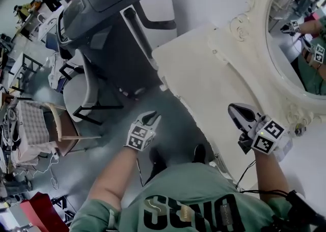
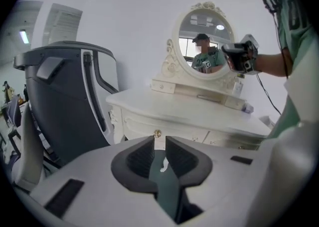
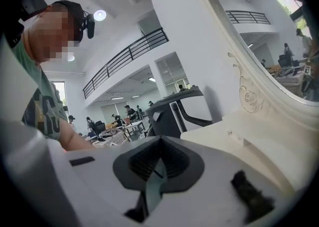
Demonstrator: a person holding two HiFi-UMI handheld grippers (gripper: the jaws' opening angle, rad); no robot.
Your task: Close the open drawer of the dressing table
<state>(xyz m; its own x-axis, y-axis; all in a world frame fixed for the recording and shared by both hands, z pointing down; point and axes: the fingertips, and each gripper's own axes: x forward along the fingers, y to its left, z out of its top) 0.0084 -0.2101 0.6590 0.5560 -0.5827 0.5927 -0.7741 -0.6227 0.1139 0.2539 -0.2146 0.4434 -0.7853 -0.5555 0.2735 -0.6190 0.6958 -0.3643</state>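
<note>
While neither gripper touches the dressing table (image 1: 204,83), its front looks finished with. In the left gripper view the drawer front (image 2: 142,127) below the table's top sits flush with the panels beside it, its small brass knob (image 2: 157,134) level with the face. No drawer stands out from the carcass anywhere on the stretch that shows. The far end of the front, nearest the person, is smeared and partly behind the gripper body, so I cannot vouch for that part.

The left gripper (image 1: 151,119) hovers off the table's front corner, over the floor and well apart from the drawers, aimed back at them. Its jaws stand a narrow slot apart, with nothing between the ribbed pads (image 2: 142,157); only the table shows beyond them.

The right gripper (image 1: 233,109) is held above the tabletop, near the base of the oval mirror (image 1: 300,37). In its own view the jaws are brought together at the tips and carry nothing.

A dark grey massage chair (image 1: 112,32) stands just off the table's far side, clear of both hands.

My judgement is that the closing push is done, or all but done: the drawer seems home and both hands are away from it. What may be left is only a check of the hidden end of the front, and a final nudge there if a gap shows.
</note>
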